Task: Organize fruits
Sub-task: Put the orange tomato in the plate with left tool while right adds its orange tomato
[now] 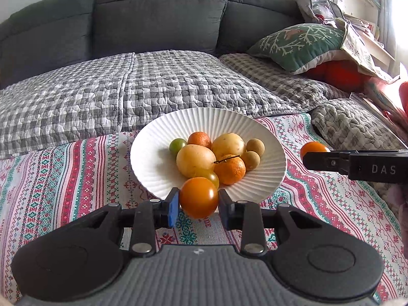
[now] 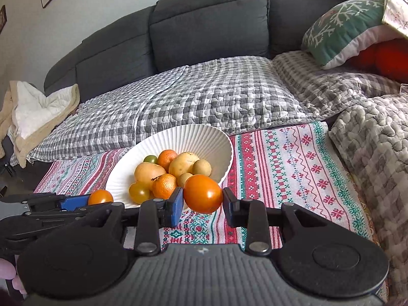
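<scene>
Nearest the lens in each wrist view sits an orange tomato pinched between two jaws. Left gripper is clamped on one tomato, held just short of the near rim of the white ribbed bowl. Right gripper is clamped on a second tomato, near the bowl's right edge; in the left view that same fruit peeks out behind the right gripper's black finger. Both grips look square across the fruit's widest part, w/ blue pads flat on the skin.

Bowl sits on a patterned cloth over the table, w/ a grey sofa and checked quilt beyond. Already inside: two yellow fruits, two mandarins, two small brown round fruits, a green tomato and a yellowish one, heaped toward the bowl's middle and right.

Step in hand, as judged: carry both tomatoes over the rim and set them down. Best approach probably:
- lift enough to clear the rim, esp. on the near side
- aim for the bare left part of the bowl, not onto the heap, so nothing rolls out
- go one at a time, or keep the grippers apart, since they sit close together
- lower till the fruit rests, then ease the jaws apart; no dropping, tomato skin bruises
- don't squeeze harder; smooth, round skin can slip out sideways.
</scene>
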A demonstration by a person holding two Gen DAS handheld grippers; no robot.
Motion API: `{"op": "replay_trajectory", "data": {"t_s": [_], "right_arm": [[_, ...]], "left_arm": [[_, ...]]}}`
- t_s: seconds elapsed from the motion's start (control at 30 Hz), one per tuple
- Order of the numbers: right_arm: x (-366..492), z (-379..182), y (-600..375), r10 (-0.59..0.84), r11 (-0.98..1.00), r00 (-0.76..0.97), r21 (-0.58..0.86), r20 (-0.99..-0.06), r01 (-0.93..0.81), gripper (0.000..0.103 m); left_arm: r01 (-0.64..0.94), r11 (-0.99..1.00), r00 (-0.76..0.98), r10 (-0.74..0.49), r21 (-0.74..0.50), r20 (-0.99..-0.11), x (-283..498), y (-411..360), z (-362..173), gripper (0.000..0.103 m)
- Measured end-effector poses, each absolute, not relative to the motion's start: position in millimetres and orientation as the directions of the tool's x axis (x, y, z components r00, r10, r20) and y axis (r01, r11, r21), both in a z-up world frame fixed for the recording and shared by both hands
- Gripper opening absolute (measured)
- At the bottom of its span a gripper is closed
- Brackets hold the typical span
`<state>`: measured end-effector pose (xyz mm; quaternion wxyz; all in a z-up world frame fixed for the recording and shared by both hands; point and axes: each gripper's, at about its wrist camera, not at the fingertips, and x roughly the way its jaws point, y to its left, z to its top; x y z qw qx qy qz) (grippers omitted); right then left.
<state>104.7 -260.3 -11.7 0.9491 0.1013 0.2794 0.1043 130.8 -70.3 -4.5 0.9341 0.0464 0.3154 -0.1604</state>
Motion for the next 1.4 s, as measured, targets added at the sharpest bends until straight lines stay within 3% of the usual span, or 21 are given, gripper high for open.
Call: {"op": "replay_trajectory", "data": {"t_s": [0.37,0.77,0.83,0.93,1.13,1.4], "right_arm": [[124,-19,-230,0.318,0.947,0.794,0.214,-0.518,-0.239,0.03],[136,-31,-211,0.295,0.955,0.784,0.172,-0.545,-0.24,0.032],[135,-30,-211,0.291,0.957,0.788,0.176,-0.542,-0.233,0.034],[132,-26,-213,0.298,0.954,0.796,0.193,-0.527,-0.23,0.051],[122,-16,-216,0.302,0.952,0.803,0.208,-0.514,-0.225,0.064],[101,-4,-221,0.267,0.962,0.802,0.193,-0.535,-0.191,0.08]], "left_arm": [[0.258,0.966,0.756,-0.212,-0.016,-0.62,175,-62,-9,0.02],[0.281,0.96,0.757,-0.21,0.018,-0.619,183,-65,-14,0.022],[0.284,0.959,0.754,-0.211,0.018,-0.622,182,-65,-14,0.03],[0.283,0.959,0.767,-0.204,0.035,-0.609,177,-64,-11,0.043],[0.273,0.961,0.78,-0.196,0.041,-0.594,165,-59,-3,0.067],[0.244,0.97,0.781,-0.189,0.012,-0.595,138,-43,6,0.081]]}}
